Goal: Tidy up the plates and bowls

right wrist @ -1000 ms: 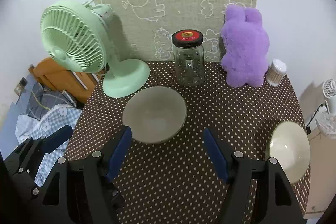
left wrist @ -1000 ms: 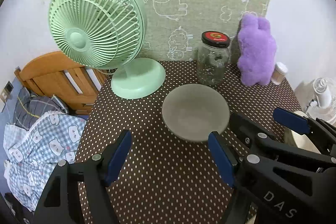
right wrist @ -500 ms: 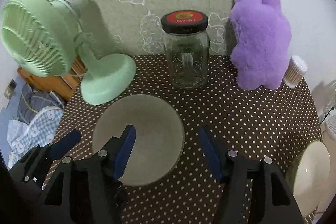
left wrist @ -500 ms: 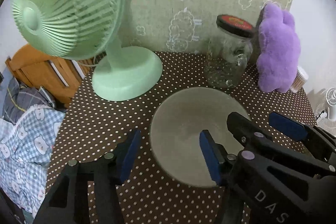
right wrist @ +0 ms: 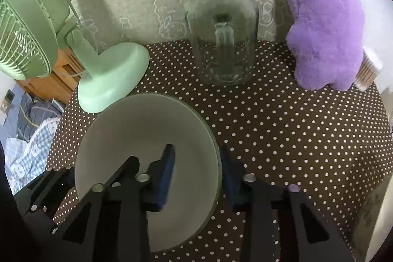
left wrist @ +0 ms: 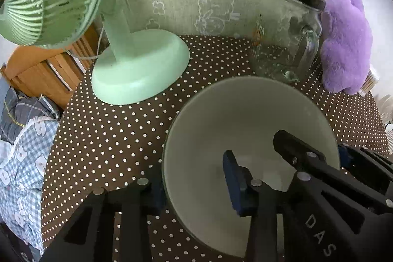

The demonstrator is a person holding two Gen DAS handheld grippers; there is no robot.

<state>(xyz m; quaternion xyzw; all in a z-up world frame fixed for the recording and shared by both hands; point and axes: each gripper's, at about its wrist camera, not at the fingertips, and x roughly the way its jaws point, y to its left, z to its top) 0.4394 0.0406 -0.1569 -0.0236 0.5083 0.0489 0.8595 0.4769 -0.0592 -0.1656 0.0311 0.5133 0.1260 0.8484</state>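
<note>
Two black grippers with blue pads straddle opposite rims of one grey bowl (left wrist: pixel 245 119) on a brown polka-dot table (right wrist: pixel 294 127). The left gripper (left wrist: pixel 194 178) has one finger inside the bowl and one outside its left wall; its jaws have just been closing and now pinch that wall. The right gripper (right wrist: pixel 196 171) likewise clamps the right rim, jaws just closed in. Beyond the bowl stand a mint fan (left wrist: pixel 137 70), a lidded glass jar (right wrist: pixel 221 36) and a purple plush (right wrist: pixel 324 23) against the wall.
</note>
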